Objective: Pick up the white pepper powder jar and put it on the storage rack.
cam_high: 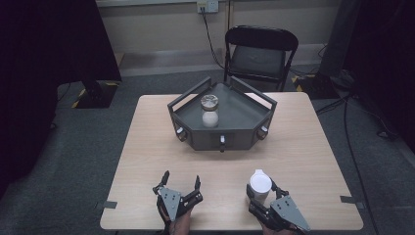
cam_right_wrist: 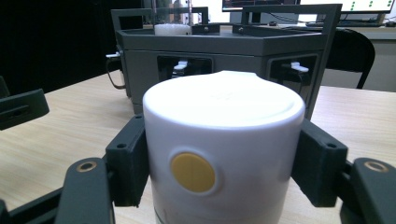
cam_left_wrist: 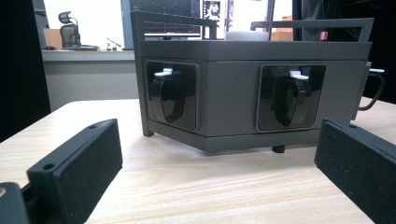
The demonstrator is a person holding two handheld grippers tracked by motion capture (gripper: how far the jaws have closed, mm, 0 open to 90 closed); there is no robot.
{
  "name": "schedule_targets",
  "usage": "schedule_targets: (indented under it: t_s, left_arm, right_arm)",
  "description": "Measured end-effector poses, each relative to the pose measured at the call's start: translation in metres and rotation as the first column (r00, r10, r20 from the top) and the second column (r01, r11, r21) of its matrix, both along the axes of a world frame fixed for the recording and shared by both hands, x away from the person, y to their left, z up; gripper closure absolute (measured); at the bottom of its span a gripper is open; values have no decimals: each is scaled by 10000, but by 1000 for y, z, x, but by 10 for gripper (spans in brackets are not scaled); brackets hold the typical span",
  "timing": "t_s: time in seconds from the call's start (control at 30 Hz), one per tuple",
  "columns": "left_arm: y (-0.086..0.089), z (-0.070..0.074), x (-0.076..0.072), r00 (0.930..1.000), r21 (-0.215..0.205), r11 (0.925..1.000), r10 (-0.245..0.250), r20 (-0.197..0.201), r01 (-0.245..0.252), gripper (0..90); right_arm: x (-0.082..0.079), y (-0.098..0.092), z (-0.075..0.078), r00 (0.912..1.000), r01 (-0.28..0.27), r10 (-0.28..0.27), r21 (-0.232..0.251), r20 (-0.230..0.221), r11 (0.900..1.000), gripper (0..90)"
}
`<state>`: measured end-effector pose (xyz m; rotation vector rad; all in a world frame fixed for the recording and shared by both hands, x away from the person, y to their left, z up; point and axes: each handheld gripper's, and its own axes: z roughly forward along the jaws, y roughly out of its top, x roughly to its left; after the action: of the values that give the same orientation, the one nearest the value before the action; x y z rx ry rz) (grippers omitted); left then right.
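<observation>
The right gripper (cam_high: 261, 192) clamps a white container (cam_high: 260, 185) near the front edge of the table (cam_high: 303, 161), right of the middle. In the right gripper view its two black jaws press against the container's (cam_right_wrist: 224, 154) sides, one on each flank, and a round yellow spot on its wall faces the camera. The container stands upright on the tabletop with its rounded white lid on top.

The left gripper (cam_high: 181, 182) rests near the same front edge, left of the middle, with its jaws spread wide and nothing between them. In the left gripper view the bare wood runs clear from the pads (cam_left_wrist: 88, 172) up to the grey tray (cam_left_wrist: 233, 98).

That tray (cam_high: 240, 115), a dark angular box with raised rails, sits across the middle of the table toward the far edge. A glass jar (cam_high: 210, 110) with a metal lid stands upright inside it, part full of something white. A broad strip of open wood lies between both grippers and the tray's front wall, and more bare surface flanks the tray on either side.

Beyond the far edge stands a black folding chair (cam_high: 259, 51), close to the tray's back rail.
</observation>
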<state>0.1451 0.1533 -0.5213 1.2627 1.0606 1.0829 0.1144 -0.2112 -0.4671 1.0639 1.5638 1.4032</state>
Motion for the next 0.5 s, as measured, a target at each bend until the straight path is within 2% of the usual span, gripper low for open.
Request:
schedule_targets:
  t_s: [0.27, 0.5]
  left_arm:
    - [0, 0, 0, 10000, -7, 10000, -26, 0, 26, 2]
    - [0, 0, 0, 10000, -2, 10000, -25, -3, 25, 2]
  right_arm:
    - [0, 0, 16, 9992, -356, 357, -68, 205, 9993, 304]
    - [7, -4, 28, 9970, -772, 772, -158, 38, 9969, 304]
